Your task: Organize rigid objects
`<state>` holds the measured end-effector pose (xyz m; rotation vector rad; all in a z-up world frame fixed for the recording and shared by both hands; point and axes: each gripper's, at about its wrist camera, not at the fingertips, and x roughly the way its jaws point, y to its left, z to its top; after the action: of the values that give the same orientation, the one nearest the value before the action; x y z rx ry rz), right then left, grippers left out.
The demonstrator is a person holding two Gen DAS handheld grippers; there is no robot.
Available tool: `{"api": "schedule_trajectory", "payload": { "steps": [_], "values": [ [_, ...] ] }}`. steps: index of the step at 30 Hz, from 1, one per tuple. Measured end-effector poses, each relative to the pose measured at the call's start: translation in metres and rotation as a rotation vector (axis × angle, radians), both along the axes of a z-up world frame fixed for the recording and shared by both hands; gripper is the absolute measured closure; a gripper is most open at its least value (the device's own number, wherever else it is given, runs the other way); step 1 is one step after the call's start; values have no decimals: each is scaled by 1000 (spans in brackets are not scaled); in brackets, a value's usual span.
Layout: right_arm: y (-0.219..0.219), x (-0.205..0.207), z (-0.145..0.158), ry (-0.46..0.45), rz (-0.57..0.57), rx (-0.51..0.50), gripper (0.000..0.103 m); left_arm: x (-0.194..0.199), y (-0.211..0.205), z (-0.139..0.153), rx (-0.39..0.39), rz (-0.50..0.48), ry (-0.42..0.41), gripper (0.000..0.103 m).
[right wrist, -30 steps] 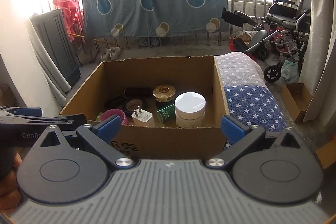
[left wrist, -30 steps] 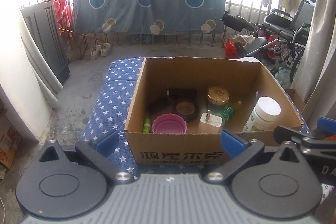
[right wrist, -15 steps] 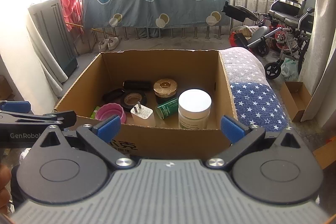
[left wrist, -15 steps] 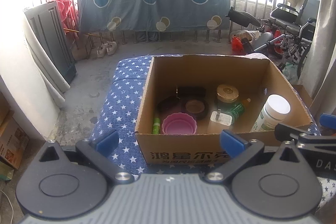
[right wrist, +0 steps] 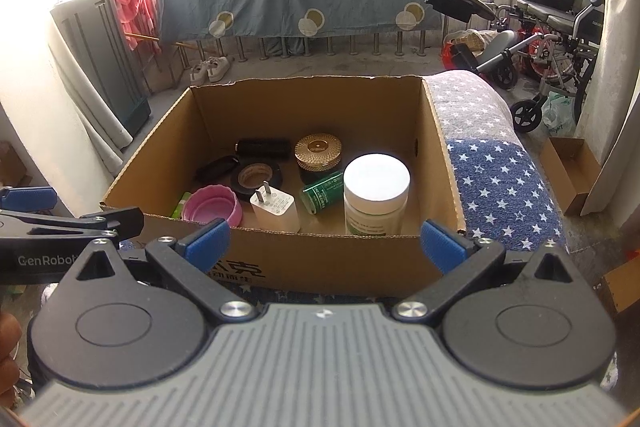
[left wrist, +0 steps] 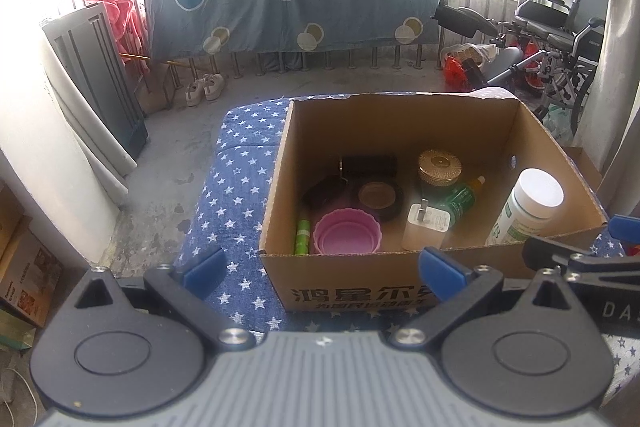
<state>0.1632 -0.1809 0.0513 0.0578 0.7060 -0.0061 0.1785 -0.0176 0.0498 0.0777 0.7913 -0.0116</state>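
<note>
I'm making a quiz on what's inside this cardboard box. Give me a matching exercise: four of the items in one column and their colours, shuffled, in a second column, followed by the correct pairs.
Items
1. cup
2. plug
3. jar lid
4. tape roll

Colours
A. gold
B. black
C. pink
D. white

Pairs: 1-C, 2-D, 3-A, 4-B
</note>
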Motion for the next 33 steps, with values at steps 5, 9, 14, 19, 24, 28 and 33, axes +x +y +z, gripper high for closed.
{"api": "schedule_trajectory", "payload": {
  "steps": [5,9,14,19,24,28,33],
  "values": [
    [-1,7,-3,17,0,4,1,3,1,-2,2,-1,12,1],
    [-3,11,-6,26,1,4,1,6,1,-2,0,-4,19,1],
    [-3,13,-6,31,-4,5,1,7,0,-3,3,-8,19,1],
    [-4,13,-9,34,-9,5,1,7,-1,-5,7,-11,19,1],
    [-4,15,-10,38,-10,4,1,8,-1,-5,7,-12,23,1],
    [-3,14,-11,42,-11,6,1,8,-1,-6,7,-13,26,1],
    [-2,14,-11,45,-13,5,1,9,-1,-8,7,-15,29,1]
  ]
}}
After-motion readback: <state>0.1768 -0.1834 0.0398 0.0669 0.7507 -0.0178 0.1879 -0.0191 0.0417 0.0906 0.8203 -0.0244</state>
